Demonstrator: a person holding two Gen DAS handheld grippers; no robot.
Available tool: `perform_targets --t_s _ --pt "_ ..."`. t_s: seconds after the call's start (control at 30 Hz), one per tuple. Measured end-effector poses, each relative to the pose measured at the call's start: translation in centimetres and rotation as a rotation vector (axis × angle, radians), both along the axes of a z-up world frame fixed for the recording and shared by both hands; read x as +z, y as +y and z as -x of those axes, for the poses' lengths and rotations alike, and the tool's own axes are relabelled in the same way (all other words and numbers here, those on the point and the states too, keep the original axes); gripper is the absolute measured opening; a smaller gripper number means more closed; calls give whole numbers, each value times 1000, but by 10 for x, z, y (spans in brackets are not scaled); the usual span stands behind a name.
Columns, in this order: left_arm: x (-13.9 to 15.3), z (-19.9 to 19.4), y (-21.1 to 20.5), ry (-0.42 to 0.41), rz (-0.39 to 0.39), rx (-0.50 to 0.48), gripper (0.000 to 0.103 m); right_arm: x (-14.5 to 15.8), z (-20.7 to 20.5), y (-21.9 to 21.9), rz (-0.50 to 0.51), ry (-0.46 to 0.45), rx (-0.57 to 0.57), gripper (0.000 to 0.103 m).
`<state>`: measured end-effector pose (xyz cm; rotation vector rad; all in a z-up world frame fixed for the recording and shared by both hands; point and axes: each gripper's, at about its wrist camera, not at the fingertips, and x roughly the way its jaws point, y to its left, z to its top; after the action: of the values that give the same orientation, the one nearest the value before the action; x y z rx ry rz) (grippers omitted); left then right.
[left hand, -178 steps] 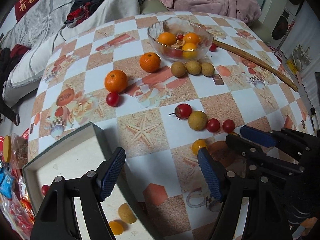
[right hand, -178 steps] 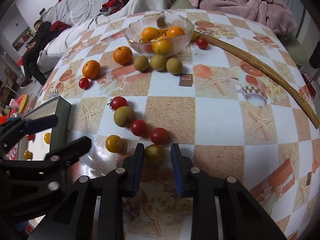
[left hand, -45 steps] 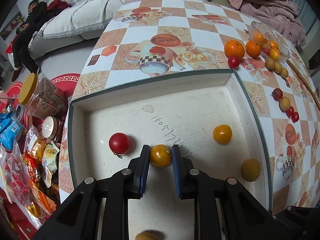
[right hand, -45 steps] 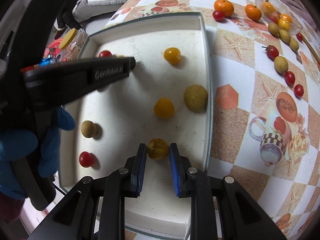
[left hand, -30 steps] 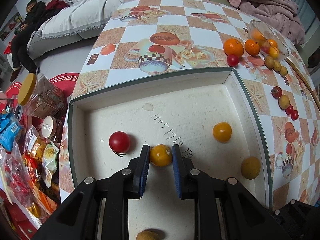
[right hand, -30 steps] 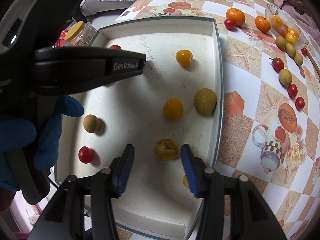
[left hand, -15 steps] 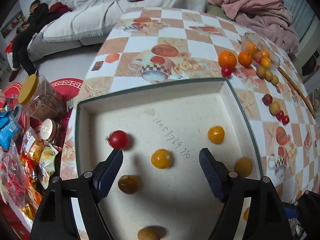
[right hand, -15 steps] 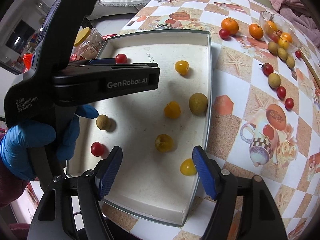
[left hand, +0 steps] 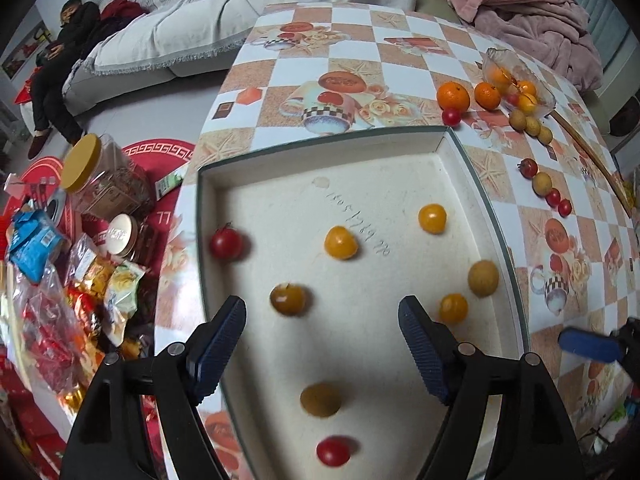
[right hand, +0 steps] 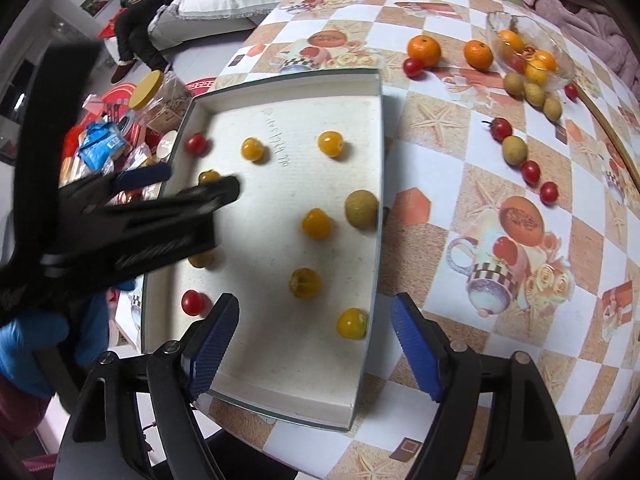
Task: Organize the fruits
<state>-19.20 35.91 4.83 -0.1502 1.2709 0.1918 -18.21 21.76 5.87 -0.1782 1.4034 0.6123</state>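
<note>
Both tongs are hanging empty over the shallow tray [left hand: 500, 240]: the left gripper [left hand: 322, 332] has released its yellow tomato [left hand: 340, 243] at twelve o'clock, while the right gripper [right hand: 314, 330] is opening wider beyond its dropped fruit [right hand: 305, 283]; table fruit is waiting next.

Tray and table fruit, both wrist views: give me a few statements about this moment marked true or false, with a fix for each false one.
1. The left gripper holds a yellow tomato. False: its fingers stand apart with nothing between them.
2. The white tray has fruit lying in it. True: red and yellow tomatoes and brownish round fruits lie scattered on its floor.
3. The two oranges sit inside the glass bowl. False: they sit on the tablecloth beside the bowl; the bowl holds other fruit.
4. The right gripper is empty. True: its fingers are opening, with nothing clamped between them.
5. No fruit is left on the tablecloth. False: red tomatoes and brownish fruits lie right of the tray.
</note>
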Motion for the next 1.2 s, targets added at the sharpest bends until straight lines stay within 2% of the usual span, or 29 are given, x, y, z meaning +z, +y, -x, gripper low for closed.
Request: perform_targets --t_s 0.3,0.33,0.37,0.4,0.47,0.53,0.7,0.83,1.0,1.2 --pt "22 30 -5 29 1 0 79 17 -1 -7 37 8 -27 92" --pt "23 32 -5 32 4 1 79 18 -1 -7 42 10 -24 100" --pt "25 34 -5 31 6 2 79 21 -1 -6 41 3 -23 103" --pt "27 36 -5 30 9 1 79 25 0 -7 42 -5 -22 103" --pt "31 40 -6 32 14 -3 93 31 1 -6 51 -18 -17 103" --pt "37 45 -7 26 0 -7 101 37 1 -5 56 -27 -18 103" --pt "43 50 -13 51 -6 -35 101 49 1 -2 77 -38 -15 103" --pt "54 58 -20 31 -54 -63 101 60 0 1 84 -39 0 103" --pt "65 64 -23 38 -74 -74 101 70 0 4 99 -51 6 103" --pt "63 67 -19 106 -20 -57 101 74 -1 5 128 -53 10 103"
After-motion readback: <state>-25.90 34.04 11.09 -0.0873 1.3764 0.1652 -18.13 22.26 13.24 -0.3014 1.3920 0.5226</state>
